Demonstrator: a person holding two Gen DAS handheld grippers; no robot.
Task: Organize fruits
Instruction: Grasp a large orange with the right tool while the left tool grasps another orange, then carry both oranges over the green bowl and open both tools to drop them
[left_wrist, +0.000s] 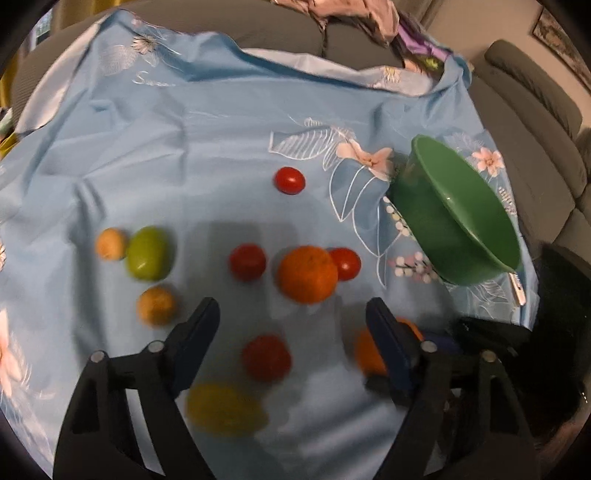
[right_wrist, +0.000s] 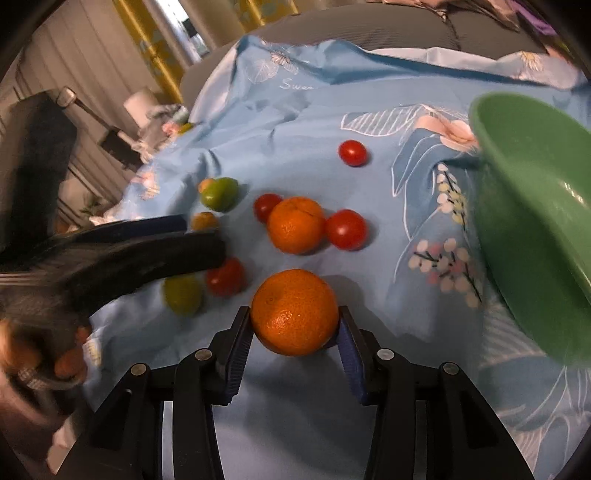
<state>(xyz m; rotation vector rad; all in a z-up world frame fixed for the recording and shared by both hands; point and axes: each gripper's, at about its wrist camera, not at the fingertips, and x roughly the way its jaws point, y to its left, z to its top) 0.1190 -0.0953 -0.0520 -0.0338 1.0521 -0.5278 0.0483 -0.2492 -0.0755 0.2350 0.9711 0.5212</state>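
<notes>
Right hand-held gripper (right_wrist: 294, 334) pinching round orange mandarin (right_wrist: 294, 312) low over light-blue floral cloth (right_wrist: 325, 406), left hand-held gripper (left_wrist: 291, 314) spread wide above scattered red tomatoes (left_wrist: 247, 262), tilted green plastic bowl (right_wrist: 528, 229) at right.

Both wrist views look steeply down, close, sharing the fruit-strewn blue cloth (left_wrist: 221, 155) and green bowl (right_wrist: 524, 206).

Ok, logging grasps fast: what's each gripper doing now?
Left gripper: open, holding nothing.
Right gripper: closed on the round orange citrus fruit.
</notes>
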